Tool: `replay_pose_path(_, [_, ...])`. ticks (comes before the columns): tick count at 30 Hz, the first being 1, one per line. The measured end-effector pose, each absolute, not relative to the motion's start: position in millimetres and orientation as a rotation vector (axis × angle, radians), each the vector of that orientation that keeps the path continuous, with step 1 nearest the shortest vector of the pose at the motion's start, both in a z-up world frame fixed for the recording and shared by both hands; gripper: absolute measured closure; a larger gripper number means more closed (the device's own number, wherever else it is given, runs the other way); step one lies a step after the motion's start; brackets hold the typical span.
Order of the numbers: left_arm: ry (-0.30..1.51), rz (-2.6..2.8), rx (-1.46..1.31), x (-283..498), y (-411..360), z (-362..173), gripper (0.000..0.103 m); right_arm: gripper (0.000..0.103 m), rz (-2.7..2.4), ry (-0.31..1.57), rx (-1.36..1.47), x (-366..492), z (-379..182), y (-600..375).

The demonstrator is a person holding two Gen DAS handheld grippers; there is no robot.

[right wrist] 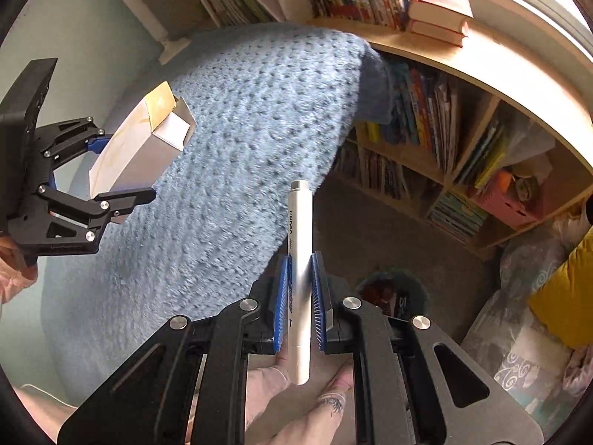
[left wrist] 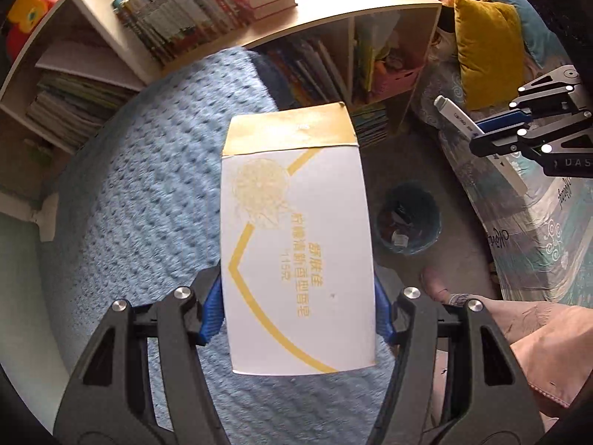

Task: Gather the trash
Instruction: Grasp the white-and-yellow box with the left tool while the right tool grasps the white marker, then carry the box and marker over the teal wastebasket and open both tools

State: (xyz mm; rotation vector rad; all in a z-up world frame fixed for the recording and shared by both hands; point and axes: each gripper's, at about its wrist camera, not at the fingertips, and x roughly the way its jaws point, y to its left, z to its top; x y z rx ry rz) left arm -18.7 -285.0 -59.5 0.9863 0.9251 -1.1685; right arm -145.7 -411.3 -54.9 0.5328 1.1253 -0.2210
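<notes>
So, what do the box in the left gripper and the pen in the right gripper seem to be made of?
The box, shut in the left gripper, looks like thin matte cardboard: printed white face, folded yellow flap, open end showing thin walls. The pen, shut in the right gripper, has a smooth silvery barrel with a soft sheen; it could be metal or coated plastic.

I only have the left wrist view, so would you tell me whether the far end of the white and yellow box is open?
Observer: Yes, the right wrist view shows the soap box with its end flap open.
Operator: Thank you. Is the marker gripped firmly?
Observer: The right gripper is shut on the marker around its middle, both blue pads touching.
Operator: Where is the bin from there?
Observer: The trash bin sits on the floor just beyond the right gripper.
</notes>
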Motion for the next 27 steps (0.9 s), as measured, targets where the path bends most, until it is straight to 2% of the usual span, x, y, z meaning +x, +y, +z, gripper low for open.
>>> replay_pose_path(13, [1.019,-1.257,1.075,-134,-390,-131,0.043,0.089,-0.241,1.171,0.674,-250,-128,-484])
replay_pose_path(27, [1.17,-1.267,1.122,-198,-438,-231,0.043,0.089,-0.206,1.244,0.772,-293,-221,-518])
